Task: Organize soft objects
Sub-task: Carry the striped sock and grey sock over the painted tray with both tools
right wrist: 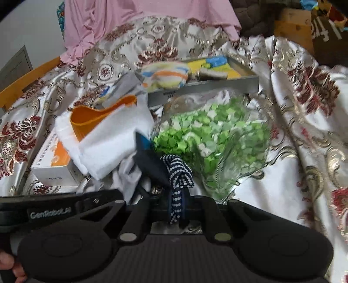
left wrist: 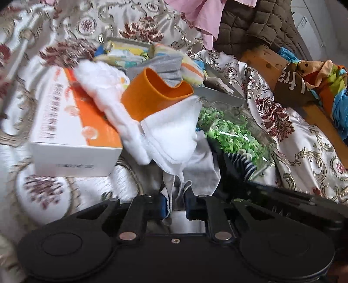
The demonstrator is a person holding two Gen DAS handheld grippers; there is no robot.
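Observation:
My left gripper (left wrist: 175, 204) is shut on the lower edge of a grey-white cloth (left wrist: 195, 172) that hangs from the pile ahead. Above that cloth lies a white towel (left wrist: 174, 135), with an orange cup (left wrist: 152, 95) tipped on its side on top of it. My right gripper (right wrist: 176, 206) is shut on a navy sock with white dots (right wrist: 178, 174), which rises from between its fingers. This sock shows as a striped navy patch (left wrist: 245, 167) in the left wrist view. The white towel (right wrist: 113, 139) and the orange cup (right wrist: 91, 122) lie to its left.
A clear jar of green paper stars (right wrist: 217, 141) lies on its side to the right of the pile. A white-and-orange box (left wrist: 71, 135) sits at the left. Behind is a grey tray (right wrist: 206, 87) of colourful cloths, on a floral bedspread (right wrist: 304, 130) with a pink garment (right wrist: 130, 19).

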